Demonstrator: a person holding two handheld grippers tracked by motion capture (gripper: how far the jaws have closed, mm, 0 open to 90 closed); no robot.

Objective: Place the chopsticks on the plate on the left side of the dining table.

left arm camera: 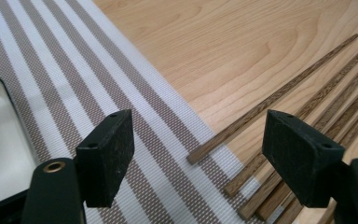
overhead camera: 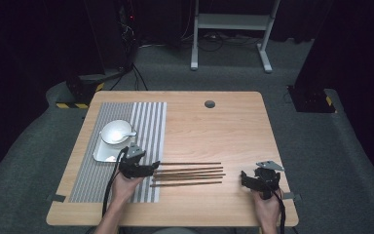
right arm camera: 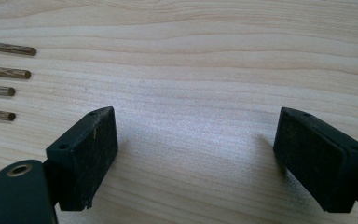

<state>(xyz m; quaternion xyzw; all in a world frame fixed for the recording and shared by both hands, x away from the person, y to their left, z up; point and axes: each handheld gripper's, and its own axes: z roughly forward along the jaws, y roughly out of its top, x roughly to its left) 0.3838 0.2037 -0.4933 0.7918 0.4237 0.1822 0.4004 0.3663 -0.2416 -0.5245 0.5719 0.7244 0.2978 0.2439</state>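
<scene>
Near edge first: we see the left claw (overhead camera: pixel 152 167) with jaws wide apart, nothing between them, sitting right at the thick ends of the chopsticks (overhead camera: pixel 189 174). In the left gripper view those ends (left arm camera: pixel 242 182) lie just ahead and toward the right jaw, overlapping the edge of the striped placemat (left arm camera: pixel 121 84). The right claw (overhead camera: pixel 246 179) is also spread open and empty, resting over bare bench (right arm camera: pixel 205 70); the chopstick tips (right arm camera: pixel 9 79) sit off to its left, apart from it.

Key relation: the sticks lie side by side, long axis running left-right across the bench, thick ends at the left claw, thin tips pointing toward the right claw. We judge the left claw nearer, practically touching range; the right needs to travel left to reach the tips. Jaws would have to close across the stick's width, not along it.

Farther off, on the placemat beyond the left claw, sit a white dish (overhead camera: pixel 103 152) and a white bowl (overhead camera: pixel 116 131) with a spoon in it.
</scene>
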